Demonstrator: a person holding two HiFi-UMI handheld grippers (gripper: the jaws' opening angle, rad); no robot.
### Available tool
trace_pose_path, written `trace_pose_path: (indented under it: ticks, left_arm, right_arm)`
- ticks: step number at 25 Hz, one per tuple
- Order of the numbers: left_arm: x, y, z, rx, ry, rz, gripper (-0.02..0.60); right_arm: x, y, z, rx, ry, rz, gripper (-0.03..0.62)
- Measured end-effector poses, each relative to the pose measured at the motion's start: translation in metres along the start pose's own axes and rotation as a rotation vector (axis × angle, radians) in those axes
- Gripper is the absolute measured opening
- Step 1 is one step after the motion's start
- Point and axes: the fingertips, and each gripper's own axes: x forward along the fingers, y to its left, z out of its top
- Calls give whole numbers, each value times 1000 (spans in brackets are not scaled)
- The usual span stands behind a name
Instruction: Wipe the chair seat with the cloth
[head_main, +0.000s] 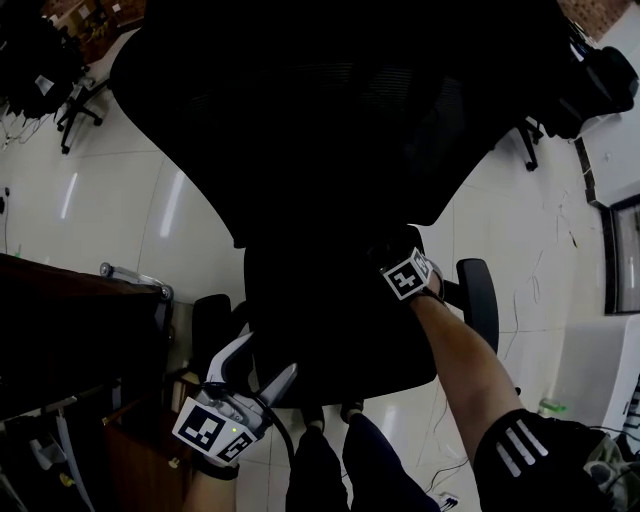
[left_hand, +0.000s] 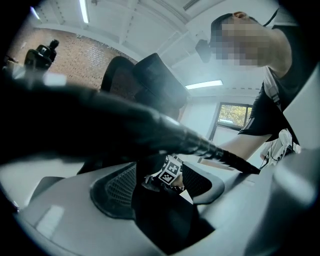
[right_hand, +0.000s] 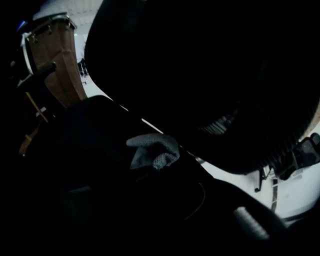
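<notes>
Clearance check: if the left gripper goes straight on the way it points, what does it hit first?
Most likely the seat. The left gripper, with its jaws apart, aims at the seat's front edge from close by. Depth is hard to judge in these dark frames.

Wooden desk (head_main: 70, 310) left; second office chair (head_main: 38, 62) beyond; tiled floor (head_main: 130, 200).

Coarse grey cloth (right_hand: 154, 151); glossy tiled floor (head_main: 100, 190)

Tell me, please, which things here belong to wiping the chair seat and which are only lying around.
For the job: black office-chair seat; crumpled grey cloth.
Lying about: brown wooden desk; second black office chair.
</notes>
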Motion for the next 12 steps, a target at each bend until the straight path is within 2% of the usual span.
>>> trace_pose_path:
  ticks: [2,6,9,12]
  left_arm:
    - [-9,4,3,0,-4,12,311]
    - [-26,16,3,-5,-9,55,311]
    - [-34,22,0,-13,-10,79,311]
    - [-42,25,-5,-7,4,89,311]
  right_arm:
    - [-2,41,32,-15,-78,95,32]
    - [-4,163,95,-112,-177,298,32]
    - [-3,246,123,-169,-219,400,32]
    - [1,297,130,-242,-203,450,32]
